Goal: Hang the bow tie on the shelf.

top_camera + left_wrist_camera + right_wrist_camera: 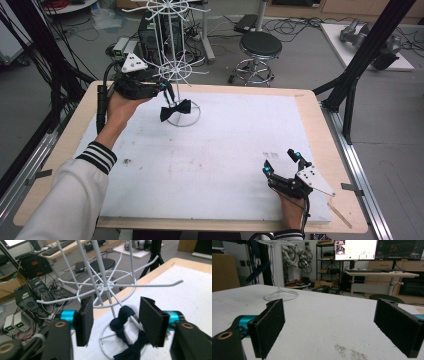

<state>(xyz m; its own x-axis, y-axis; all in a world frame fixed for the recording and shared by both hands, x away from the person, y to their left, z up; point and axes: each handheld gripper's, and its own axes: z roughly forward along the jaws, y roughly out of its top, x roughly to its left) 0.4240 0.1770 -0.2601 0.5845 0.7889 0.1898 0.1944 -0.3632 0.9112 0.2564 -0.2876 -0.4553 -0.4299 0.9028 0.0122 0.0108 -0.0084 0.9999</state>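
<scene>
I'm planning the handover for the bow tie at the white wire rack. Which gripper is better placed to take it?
Left. The left gripper hangs open just above the bow tie at the rack; the right gripper rests open at the table's near right.

A wire rack (172, 60) stood at the far left of the table (310, 100), on the mat (240, 140) that covered most of the tabletop. A bow tie (175, 110) sat at the rack's foot, within its base ring, below the lower tier of arms. The left gripper (167, 89) was just left of the rack, above the bow tie, with its 2 jaws apart. The right gripper (281, 161) rested near the front right corner of the mat, well apart from the rack, jaws apart. Behind the table, on the floor, stood a stool (260, 47).
</scene>
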